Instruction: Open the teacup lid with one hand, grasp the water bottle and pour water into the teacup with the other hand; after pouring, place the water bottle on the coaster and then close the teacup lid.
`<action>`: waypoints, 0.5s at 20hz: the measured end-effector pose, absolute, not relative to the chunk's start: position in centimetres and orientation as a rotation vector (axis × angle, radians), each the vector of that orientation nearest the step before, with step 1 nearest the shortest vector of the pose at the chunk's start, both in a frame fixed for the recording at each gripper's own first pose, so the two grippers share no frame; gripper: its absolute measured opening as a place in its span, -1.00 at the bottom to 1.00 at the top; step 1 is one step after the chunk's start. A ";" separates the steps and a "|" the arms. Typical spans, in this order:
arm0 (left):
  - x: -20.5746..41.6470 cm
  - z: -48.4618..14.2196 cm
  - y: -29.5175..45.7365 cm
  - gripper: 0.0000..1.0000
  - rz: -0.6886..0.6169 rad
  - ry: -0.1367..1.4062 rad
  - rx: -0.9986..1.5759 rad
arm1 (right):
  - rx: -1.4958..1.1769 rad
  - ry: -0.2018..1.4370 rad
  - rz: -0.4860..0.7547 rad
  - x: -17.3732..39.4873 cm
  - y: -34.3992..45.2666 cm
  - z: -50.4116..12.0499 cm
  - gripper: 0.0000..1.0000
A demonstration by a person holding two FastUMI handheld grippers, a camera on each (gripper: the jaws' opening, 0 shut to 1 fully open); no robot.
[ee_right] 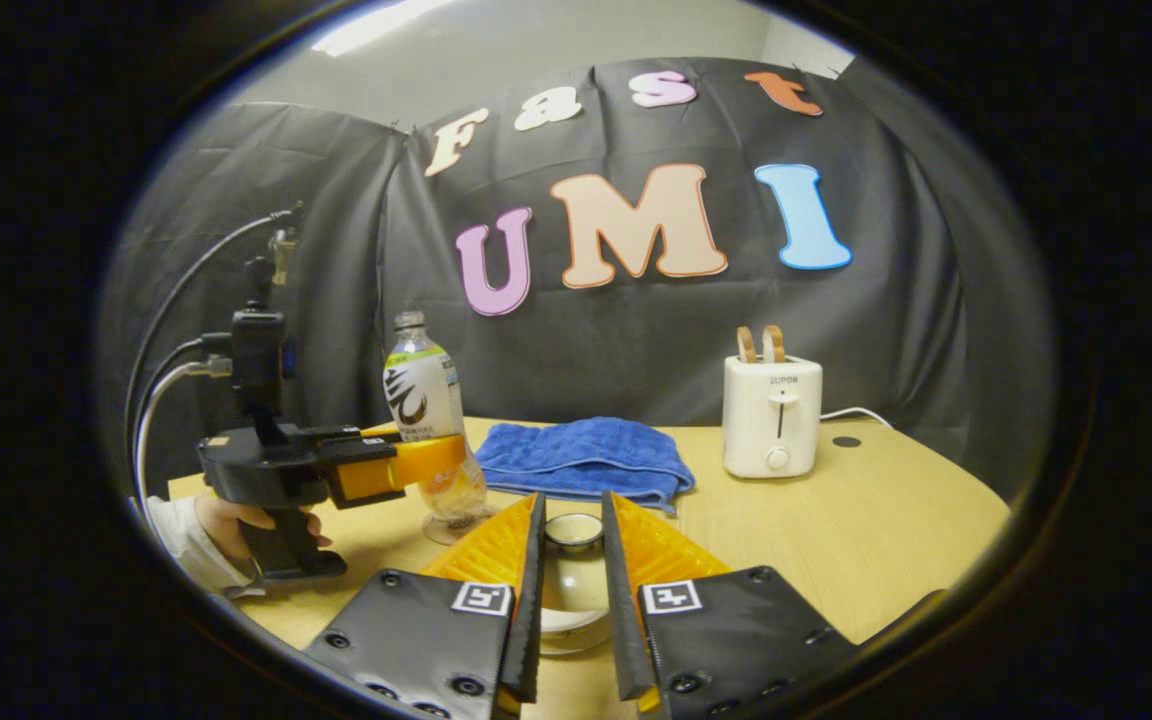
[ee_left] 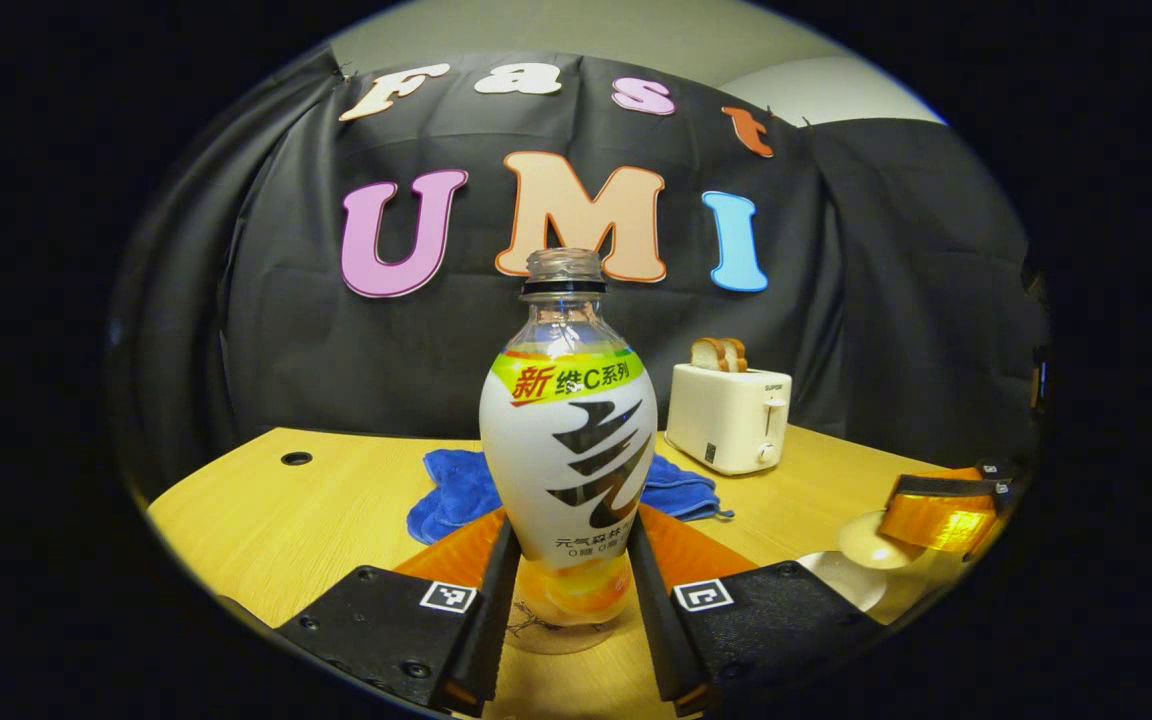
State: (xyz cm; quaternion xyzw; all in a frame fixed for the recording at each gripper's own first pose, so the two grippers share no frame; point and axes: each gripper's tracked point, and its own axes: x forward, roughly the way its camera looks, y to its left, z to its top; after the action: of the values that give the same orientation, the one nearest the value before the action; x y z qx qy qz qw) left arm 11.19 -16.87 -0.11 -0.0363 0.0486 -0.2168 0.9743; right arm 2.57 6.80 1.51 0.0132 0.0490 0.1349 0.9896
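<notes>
The uncapped water bottle stands upright on a round clear coaster, and my left gripper is shut on its lower body. In the right gripper view the same bottle is on the coaster at the left, with the left gripper on it. My right gripper is shut on the knob of the cream teacup lid. In the left gripper view that lid is tilted over the teacup, pinched by the right gripper.
A blue towel lies behind the cup and bottle. At the back right stands a white toaster with bread in its slots. A hand holds the left gripper's handle, with cables rising behind it. Bare wooden table extends to the right.
</notes>
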 end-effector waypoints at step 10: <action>11.6 -2.7 -17.1 0.14 -0.438 0.174 -0.060 | 0.022 0.123 0.286 2.9 7.3 0.4 -0.34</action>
State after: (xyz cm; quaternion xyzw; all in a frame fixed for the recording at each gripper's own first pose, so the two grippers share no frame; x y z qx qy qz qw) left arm 11.59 -17.05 -2.75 -0.0295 0.0863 -0.2171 0.9719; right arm 2.91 7.27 0.42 0.0111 0.0611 0.1424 0.9879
